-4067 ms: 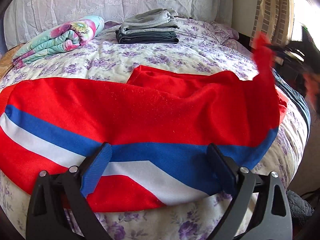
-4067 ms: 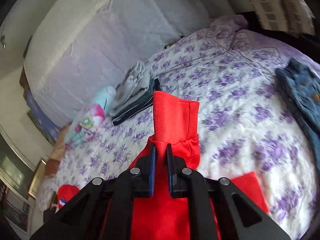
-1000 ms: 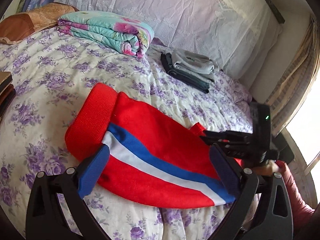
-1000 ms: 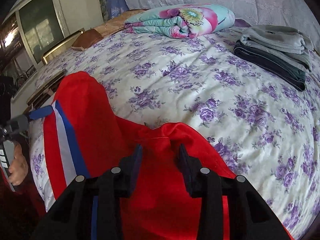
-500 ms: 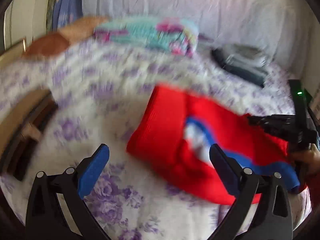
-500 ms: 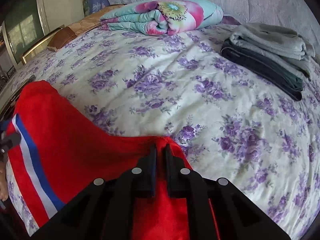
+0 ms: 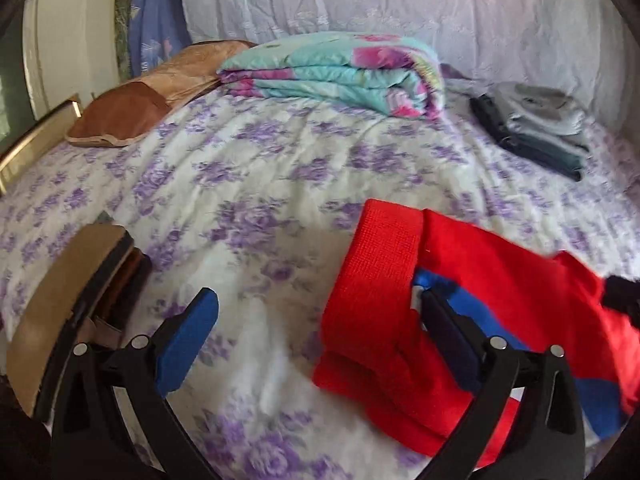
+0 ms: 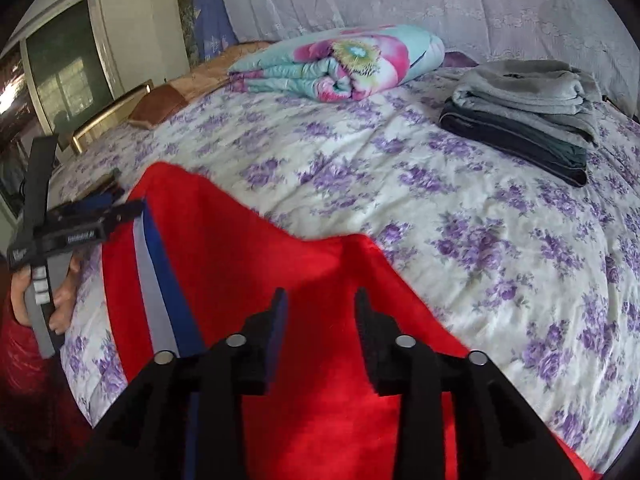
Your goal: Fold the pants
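- Where the bed (image 8: 500, 240) spreads its purple-flowered cover, one pair of red pants (image 8: 248, 264) lies near the front edge, with a blue and a white stripe along the side.
- One folded floral quilt (image 8: 352, 60) sits toward the headboard, and one stack of folded grey and dark clothes (image 8: 524, 112) lies well apart from it on the other side; how many garments the stack holds cannot be counted.
- Two tools are in use. The right tool (image 8: 320, 332) hangs over the red cloth with its jaws opening at a narrow gap; the pads do not press on the fabric.
- The left tool (image 7: 320, 332) has its jaws wide; the ribbed red waistband (image 7: 380, 264) lies between them, nearer one finger, and nothing is gripped.
- Small white lettering shows on the left tool's body in the right wrist view, too blurred to read.
- Only the right wrist view shows the person's hand (image 8: 60, 300) on the left tool's handle, and a window (image 8: 68, 68) in the wall.
- Only the left wrist view shows one brown pillow (image 7: 132, 116), a flat tan object (image 7: 68, 288) at the bed's near corner, and the dark tip of the right tool (image 7: 622, 292) at the frame's edge.
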